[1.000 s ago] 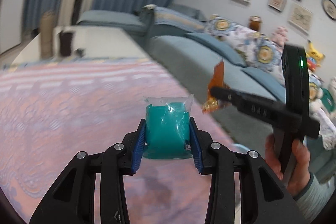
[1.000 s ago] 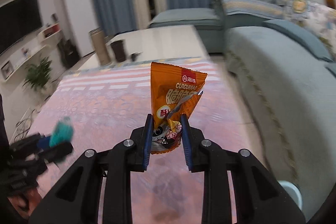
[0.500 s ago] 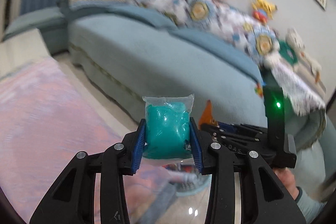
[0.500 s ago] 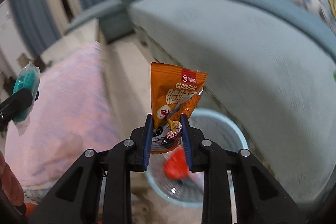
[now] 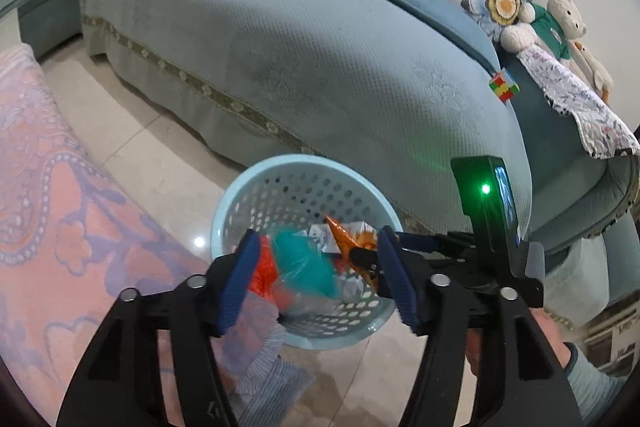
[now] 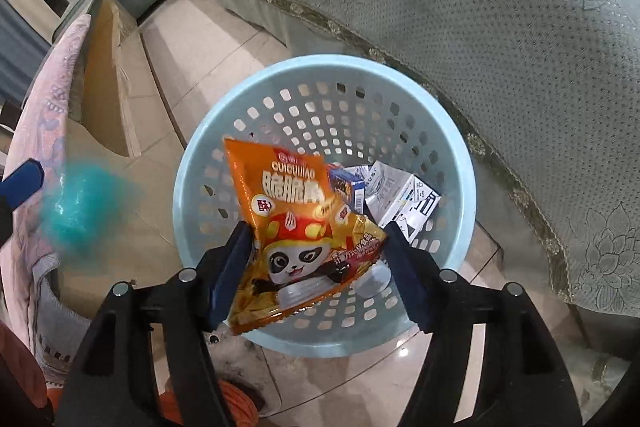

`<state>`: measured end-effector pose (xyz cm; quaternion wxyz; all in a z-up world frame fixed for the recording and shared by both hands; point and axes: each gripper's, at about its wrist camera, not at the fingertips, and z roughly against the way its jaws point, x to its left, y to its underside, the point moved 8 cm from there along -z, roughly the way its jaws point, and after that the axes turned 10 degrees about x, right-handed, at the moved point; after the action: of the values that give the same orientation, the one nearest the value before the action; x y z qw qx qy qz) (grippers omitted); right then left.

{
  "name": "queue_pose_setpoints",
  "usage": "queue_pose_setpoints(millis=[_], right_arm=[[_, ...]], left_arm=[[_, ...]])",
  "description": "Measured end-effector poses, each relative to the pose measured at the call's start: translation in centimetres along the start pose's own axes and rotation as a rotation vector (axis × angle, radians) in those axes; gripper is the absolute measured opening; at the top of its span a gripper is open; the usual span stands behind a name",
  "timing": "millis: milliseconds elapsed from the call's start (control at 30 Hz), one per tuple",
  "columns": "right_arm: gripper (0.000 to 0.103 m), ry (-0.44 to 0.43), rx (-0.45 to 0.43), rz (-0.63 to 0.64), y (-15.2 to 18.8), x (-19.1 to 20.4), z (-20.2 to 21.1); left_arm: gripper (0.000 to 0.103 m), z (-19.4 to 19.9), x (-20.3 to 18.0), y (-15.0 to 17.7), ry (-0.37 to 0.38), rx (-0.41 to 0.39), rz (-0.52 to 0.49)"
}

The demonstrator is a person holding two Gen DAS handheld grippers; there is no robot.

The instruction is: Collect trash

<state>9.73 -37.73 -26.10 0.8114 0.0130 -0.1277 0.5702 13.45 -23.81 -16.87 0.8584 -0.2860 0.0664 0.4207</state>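
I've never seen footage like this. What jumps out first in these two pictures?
The orange snack bag with a cartoon panda fills the right wrist view, loose between the opening right gripper over a pale blue perforated wastebasket on the tiled floor beside a teal sofa. A blurred teal packet drops between the opening left gripper above the same basket. Cartons already lie inside.

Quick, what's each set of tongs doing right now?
Left tongs: opening, teal packet dropping free over the basket.
Right tongs: opening, orange snack bag slipping out between them.
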Motion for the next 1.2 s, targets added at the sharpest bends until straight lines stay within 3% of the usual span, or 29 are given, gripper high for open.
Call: queue_pose_setpoints(millis=[100,167,400,533,767,867,933,1067,1200], right_arm=[[0.066,-0.009,-0.026,-0.008,0.2,-0.3,0.9],[0.069,0.022,-0.045,-0.003,0.4,-0.3,1.5],[0.081,0.075,-0.137,0.013,0.4,0.5,4.5],[0.082,0.1,-0.237,-0.013,0.8,1.0,7.6],[0.083,0.118,-0.331,0.002,2.0,2.3,11.7],[0.083,0.061,-0.431,0.025,3.3,4.6,15.2],[0.083,0.01,-0.524,0.058,4.6,7.1,17.8],[0.083,0.074,-0.748,0.127,7.2,10.9,21.3],[0.083,0.104,-0.824,0.186,8.5,13.4,22.1]], left_arm=[[0.063,1.2,-0.2,-0.2,0.002,-0.025,0.016],[0.071,2.5,0.0,-0.2,-0.003,-0.058,0.025],[0.072,6.8,0.2,0.0,-0.057,-0.142,0.023],[0.079,10.1,0.4,0.8,-0.124,-0.209,0.028],[0.08,15.0,1.7,2.3,-0.166,-0.314,0.105],[0.08,17.0,1.7,3.1,-0.242,-0.383,0.123],[0.085,19.1,1.5,3.9,-0.354,-0.465,0.137],[0.088,21.1,1.2,5.3,-0.49,-0.57,0.134],[0.09,22.5,2.0,6.6,-0.568,-0.625,0.177]])
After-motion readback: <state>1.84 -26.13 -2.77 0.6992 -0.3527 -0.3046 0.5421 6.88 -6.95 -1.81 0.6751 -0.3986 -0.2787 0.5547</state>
